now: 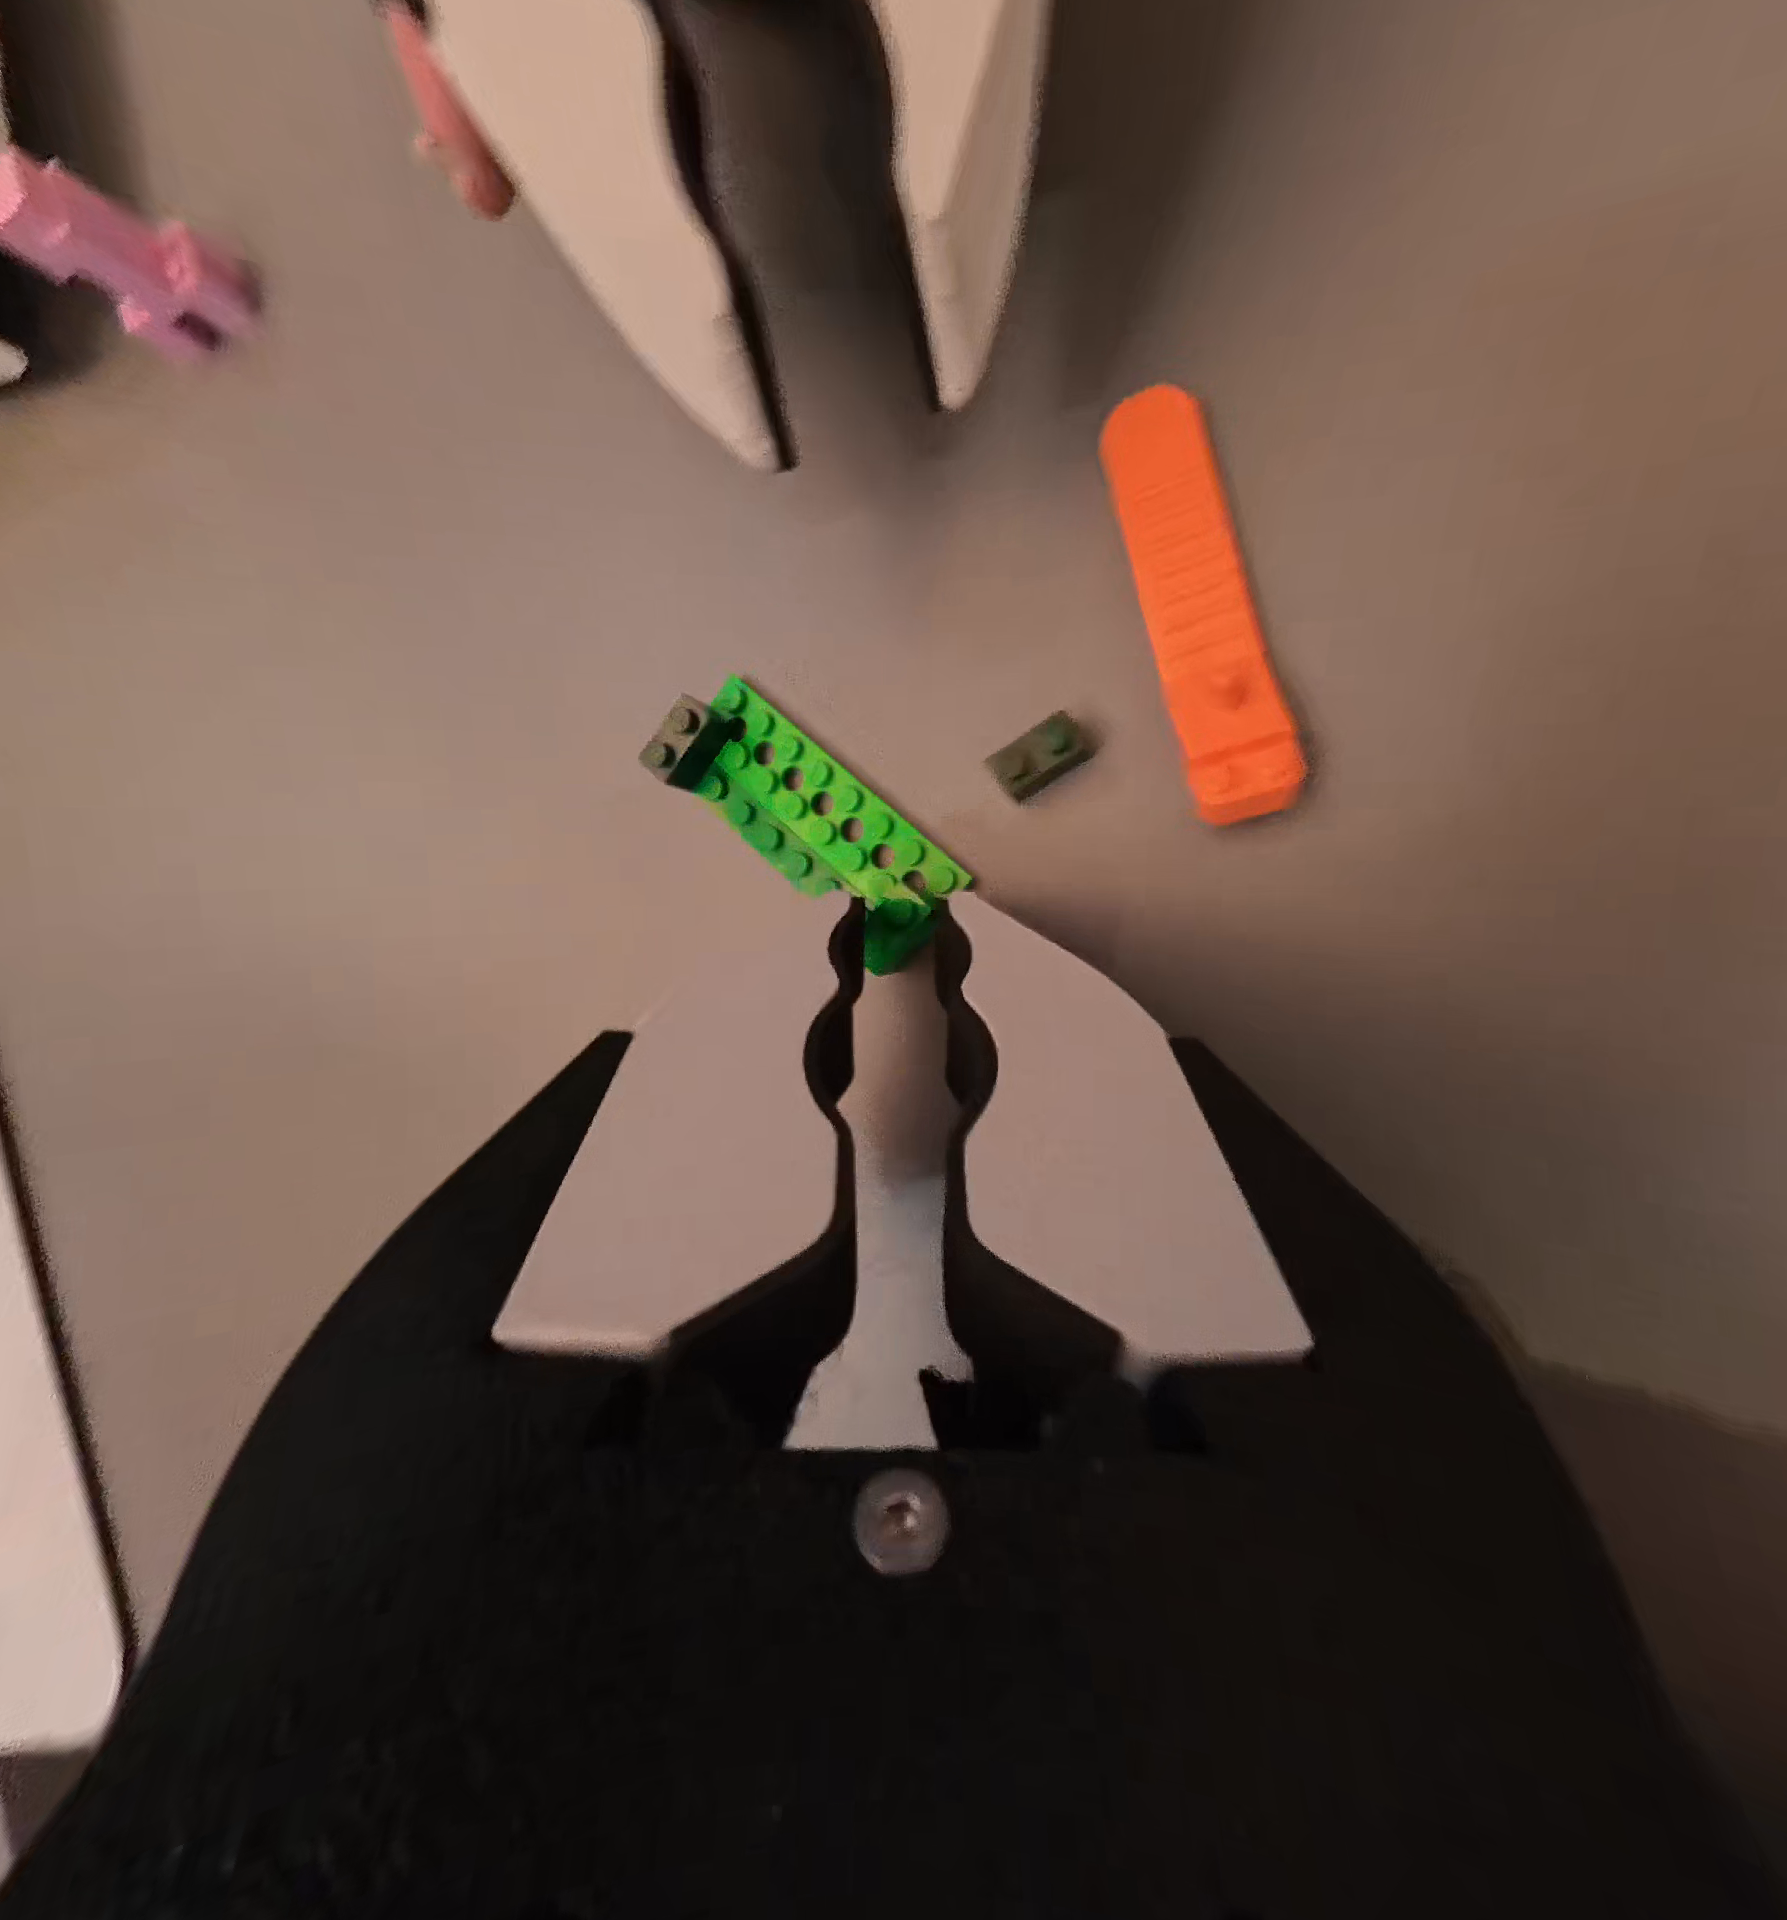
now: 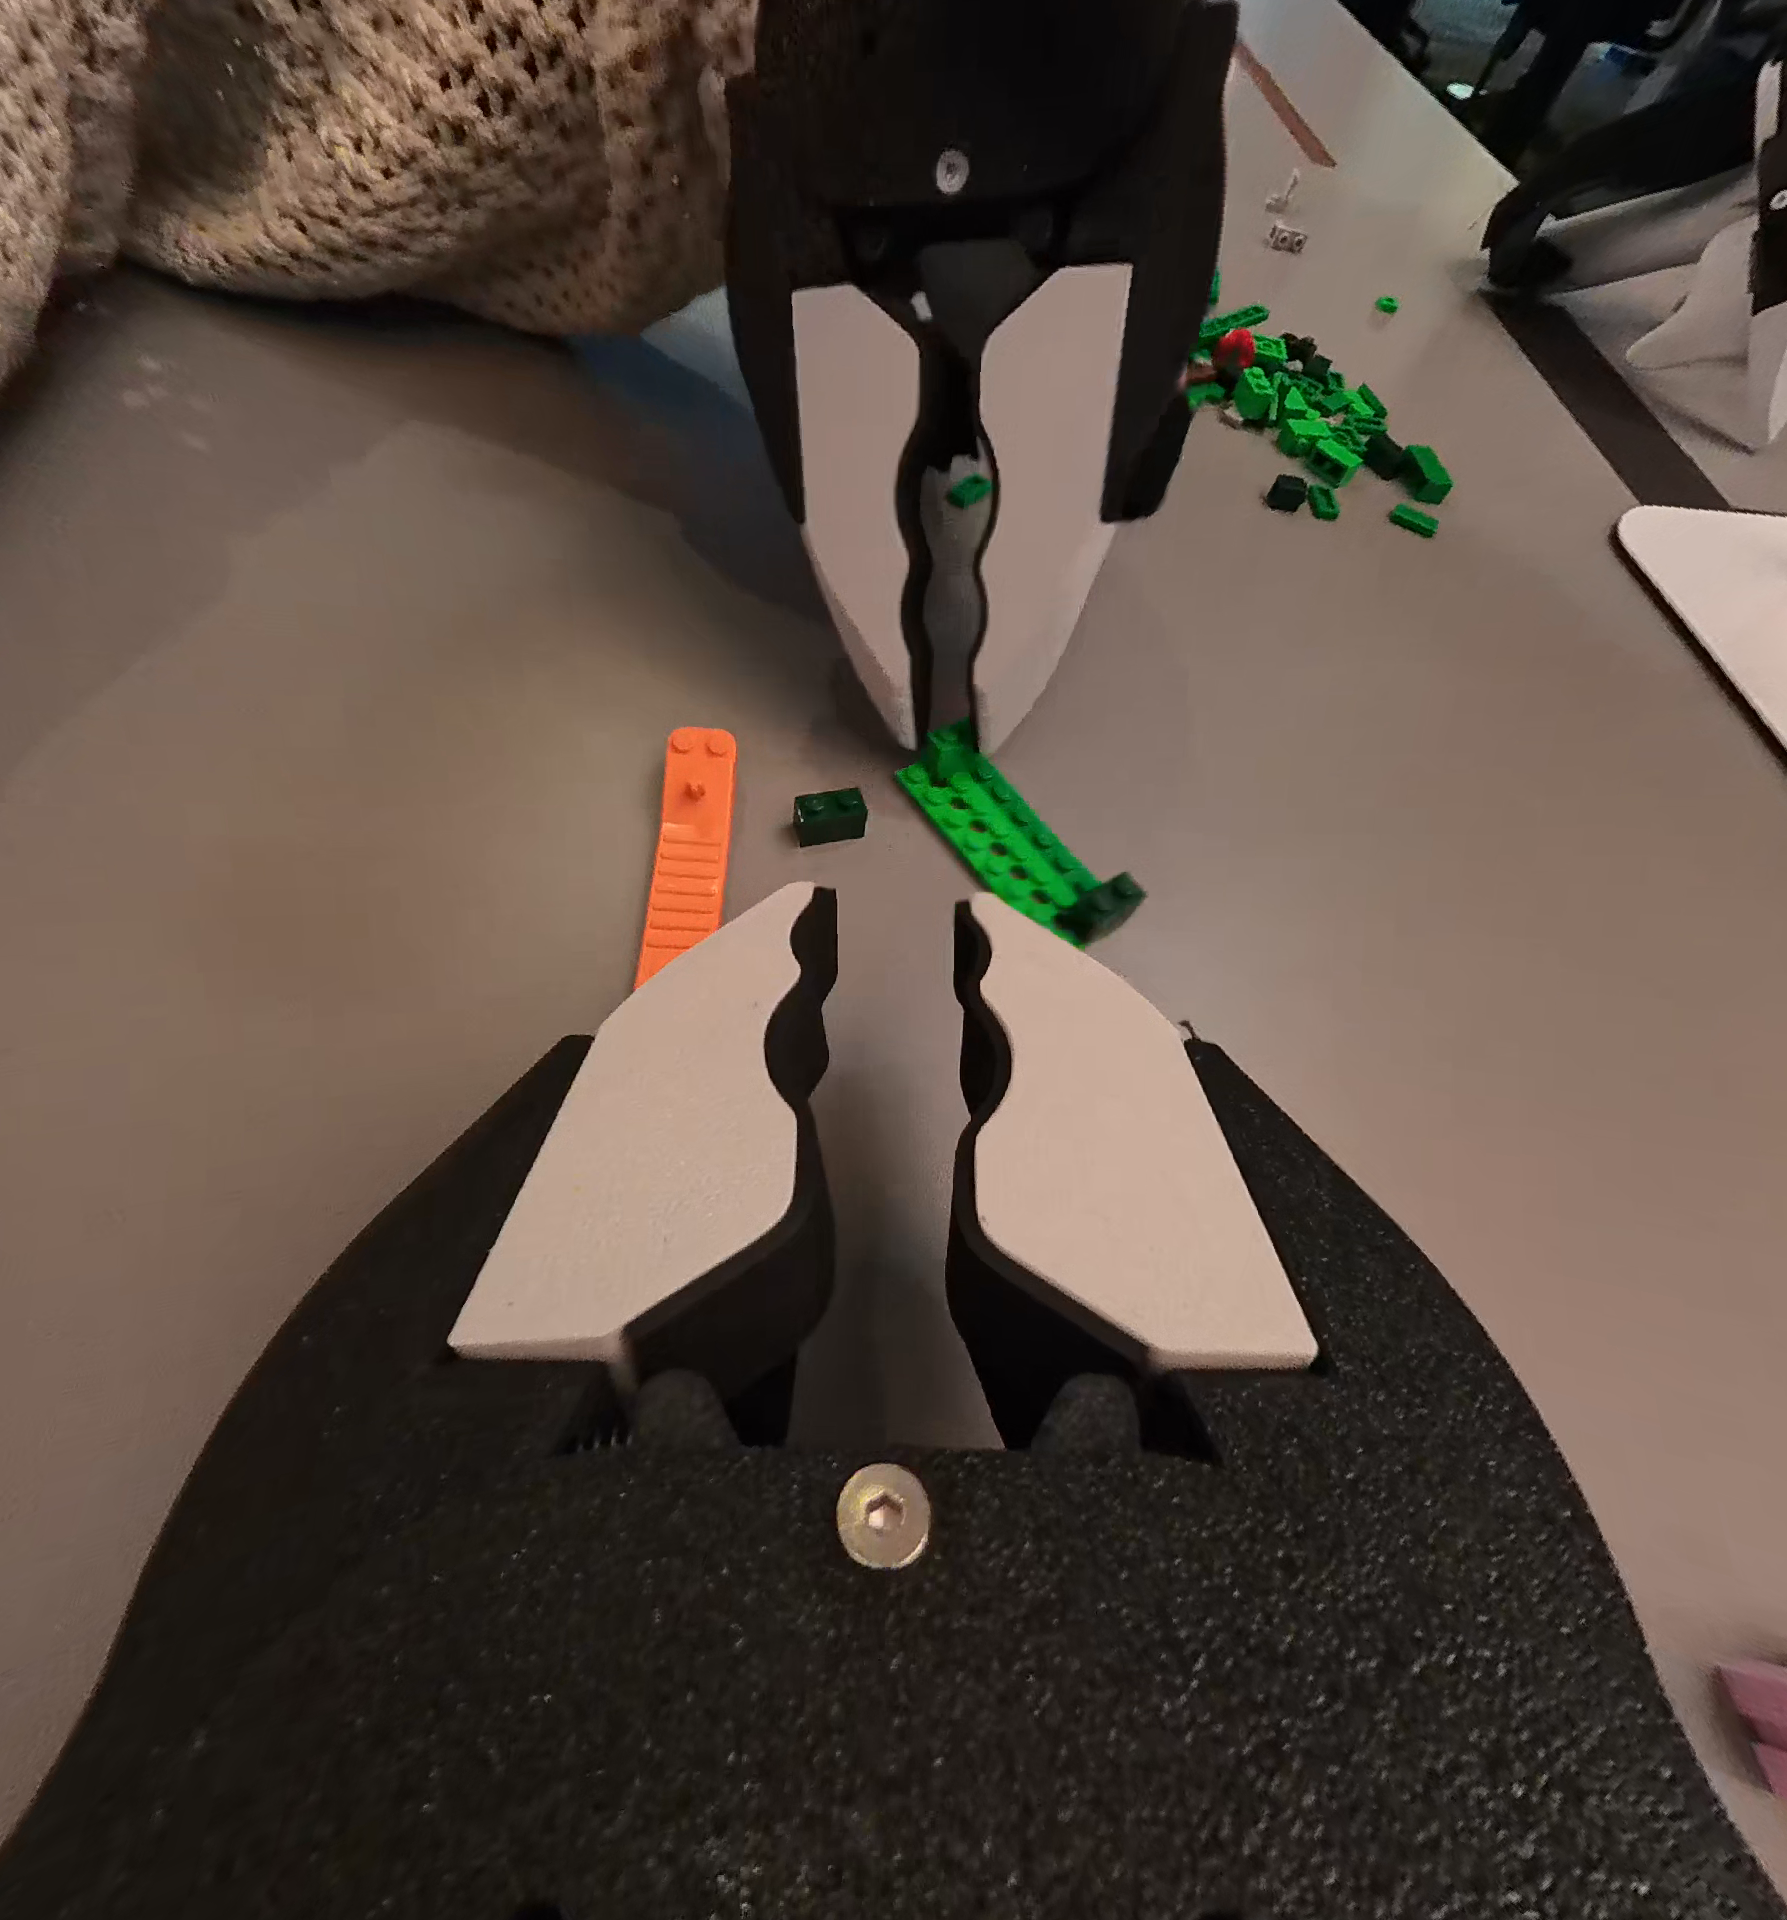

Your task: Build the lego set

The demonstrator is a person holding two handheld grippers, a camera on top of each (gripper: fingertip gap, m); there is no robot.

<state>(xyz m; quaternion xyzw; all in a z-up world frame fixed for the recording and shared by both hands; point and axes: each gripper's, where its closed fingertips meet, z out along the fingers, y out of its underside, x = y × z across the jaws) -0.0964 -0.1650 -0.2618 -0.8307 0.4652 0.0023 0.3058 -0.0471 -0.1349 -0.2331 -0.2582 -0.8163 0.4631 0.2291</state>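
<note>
A bright green studded plate (image 1: 816,800) lies on the grey table, with a dark green brick (image 1: 681,743) on its far end. My left gripper (image 1: 894,914) is shut on the plate's near end. In the right wrist view the left gripper (image 2: 946,727) stands tip-down on the plate (image 2: 993,821), whose dark green brick (image 2: 1107,904) points toward me. My right gripper (image 2: 894,914) is open and empty, just short of the plate; it also shows in the left wrist view (image 1: 858,426). A loose dark green brick (image 2: 829,816) lies beside the plate (image 1: 1040,769).
An orange brick separator (image 2: 691,852) lies left of the loose brick (image 1: 1201,613). A pile of green bricks (image 2: 1315,416) sits farther back. A white pad (image 2: 1751,623) is at the right, pink pieces (image 1: 110,260) off to one side, a knitted sleeve (image 2: 349,135) behind.
</note>
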